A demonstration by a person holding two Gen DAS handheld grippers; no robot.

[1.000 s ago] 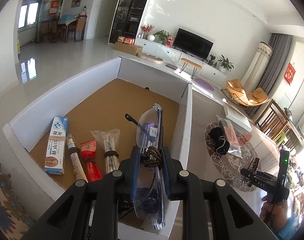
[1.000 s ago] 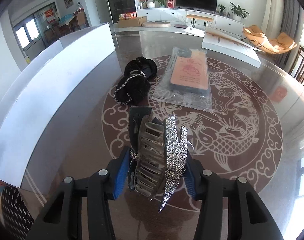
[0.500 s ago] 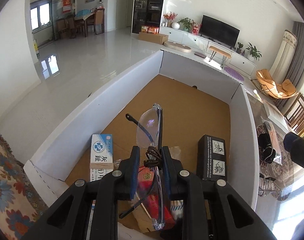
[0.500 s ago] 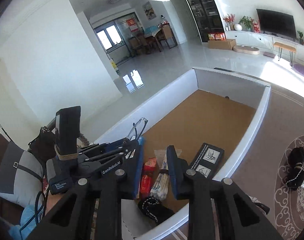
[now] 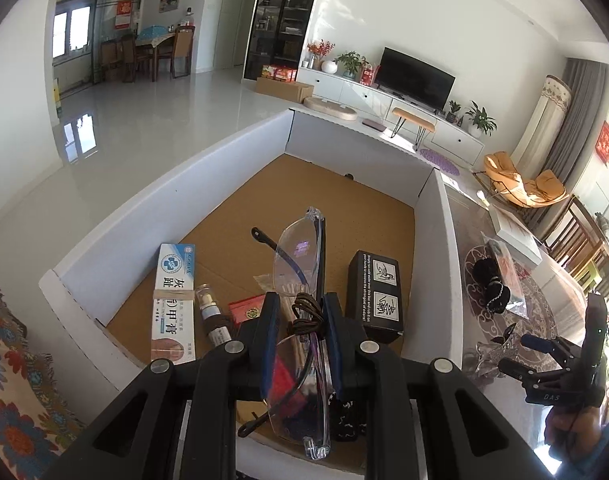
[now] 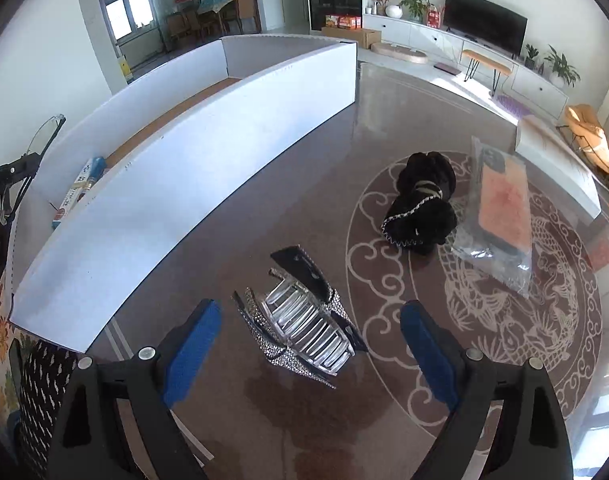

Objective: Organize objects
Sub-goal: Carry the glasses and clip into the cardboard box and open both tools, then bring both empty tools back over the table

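Left gripper (image 5: 300, 320): clamping on the glasses (image 5: 300, 280) at the bundle of brown cord (image 5: 306, 312) wrapped round the frame — hovering over the near end of the box (image 5: 176, 184).
Glasses: clear-lensed, held on edge between the pads; long axis running along the gripper's line, toward the far end of the box, one dark temple arm (image 5: 264, 240) sticking out to the left.
Box: white walls, brown cardboard floor, standing along the left edge of the table (image 6: 304, 200).
Inside the box, near end: a toothpaste carton (image 5: 174, 300) lying lengthwise along the left wall, a small bottle (image 5: 212, 316) just beside it, a red packet (image 5: 248, 308), and a black carton (image 5: 378, 292) against the right wall, its long axis pointing to the far end.
Right gripper (image 6: 310, 338): jaws opening wide, blue pads (image 6: 194, 344) standing well apart — the hair claw (image 6: 304, 320) lying between them, neither pad pressing on it.
Hair claw: rhinestone-covered, resting on the table just outside the box's right wall, long axis running diagonally from near-right to far-left.
Further along the table: a black scrunchie (image 6: 422, 208) on the round dragon pattern, and a bagged phone case (image 6: 502, 208) touching its right side, lengthwise toward the table's far edge.
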